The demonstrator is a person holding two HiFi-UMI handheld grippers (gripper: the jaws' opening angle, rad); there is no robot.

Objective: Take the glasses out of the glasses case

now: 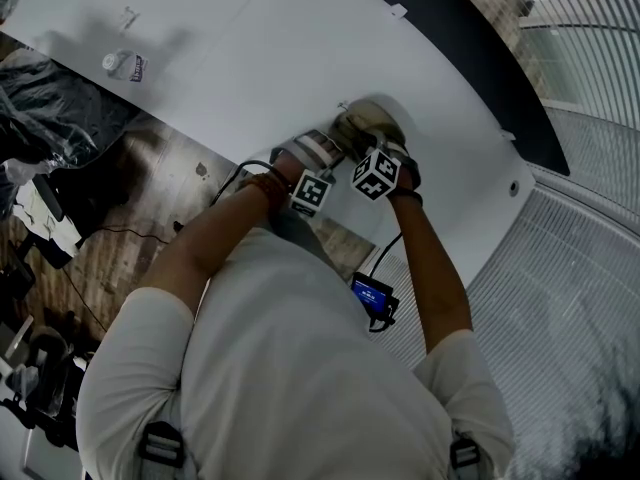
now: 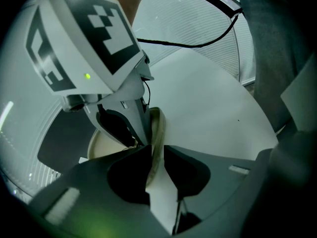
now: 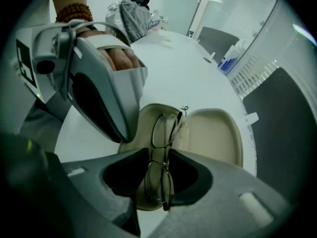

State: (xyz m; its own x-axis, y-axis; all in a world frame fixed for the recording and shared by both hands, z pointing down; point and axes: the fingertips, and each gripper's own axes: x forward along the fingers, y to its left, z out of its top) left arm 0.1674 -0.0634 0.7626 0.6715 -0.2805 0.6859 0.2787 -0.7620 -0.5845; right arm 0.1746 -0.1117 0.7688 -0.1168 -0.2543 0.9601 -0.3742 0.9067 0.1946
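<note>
A beige glasses case point(image 3: 213, 133) lies open on the white table point(image 1: 250, 48), its lid folded out to the right. Thin metal-rimmed glasses point(image 3: 161, 133) rest folded in the case's lower half. My right gripper point(image 3: 159, 155) points steeply down over them, its jaws closed against the glasses near the bridge. My left gripper point(image 2: 156, 155) is shut on the case's rim point(image 2: 157, 125) from the near side. In the head view both grippers, left point(image 1: 325, 153) and right point(image 1: 385, 158), meet at the case point(image 1: 368, 120). The marker cube of my right gripper point(image 2: 130, 133) fills the upper left of the left gripper view.
A small water bottle point(image 1: 125, 65) stands at the table's far left. Bags and bottles point(image 3: 131, 14) crowd the table's far end. A device with a blue screen point(image 1: 372, 293) hangs at the person's waist, with a cable running toward the grippers. The table's curved edge is just right of the case.
</note>
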